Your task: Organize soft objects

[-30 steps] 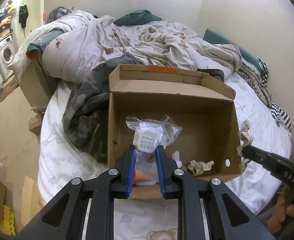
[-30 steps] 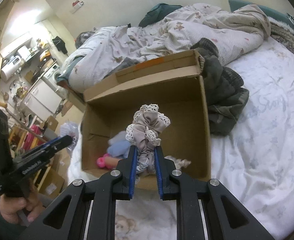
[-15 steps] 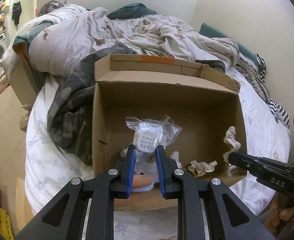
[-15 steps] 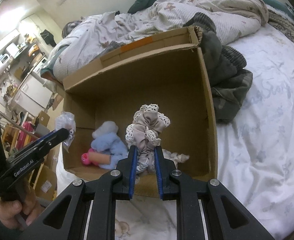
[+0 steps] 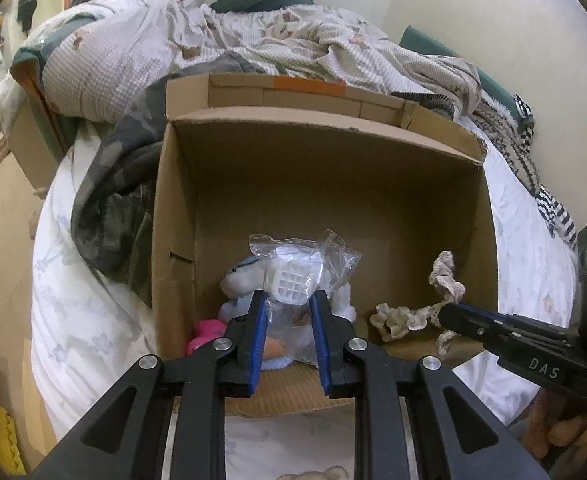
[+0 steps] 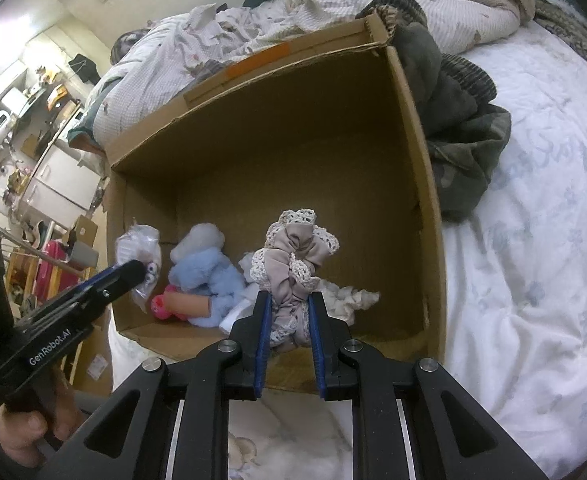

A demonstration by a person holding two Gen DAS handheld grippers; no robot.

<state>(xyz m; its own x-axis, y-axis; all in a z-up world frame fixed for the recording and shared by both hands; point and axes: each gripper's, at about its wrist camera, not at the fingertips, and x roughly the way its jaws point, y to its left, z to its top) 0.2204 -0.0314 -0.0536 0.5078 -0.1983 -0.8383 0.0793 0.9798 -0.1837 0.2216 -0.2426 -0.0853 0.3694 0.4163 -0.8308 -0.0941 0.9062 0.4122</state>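
An open cardboard box (image 5: pixel 333 184) stands on the bed; it also shows in the right wrist view (image 6: pixel 293 148). My left gripper (image 5: pixel 287 300) is shut on a clear plastic bag (image 5: pixel 301 264) with a white item inside, held over the box's near left part. My right gripper (image 6: pixel 289 300) is shut on a beige lace-trimmed scrunchie (image 6: pixel 297 260), held over the box's near right part. Inside the box lie a blue plush doll (image 6: pixel 209 280) with a pink foot and a crumpled lace piece (image 5: pixel 393 316).
A camouflage garment (image 5: pixel 113 200) lies against the box's left side. A rumpled quilt (image 5: pixel 213 40) is heaped behind the box. White bedsheet (image 6: pixel 533 240) spreads to the right. The room floor and furniture (image 6: pixel 33 160) lie to the left of the bed.
Both grippers have moved forward over the box with their loads, and the box fills more of both views. The doll inside has come into the left wrist view.
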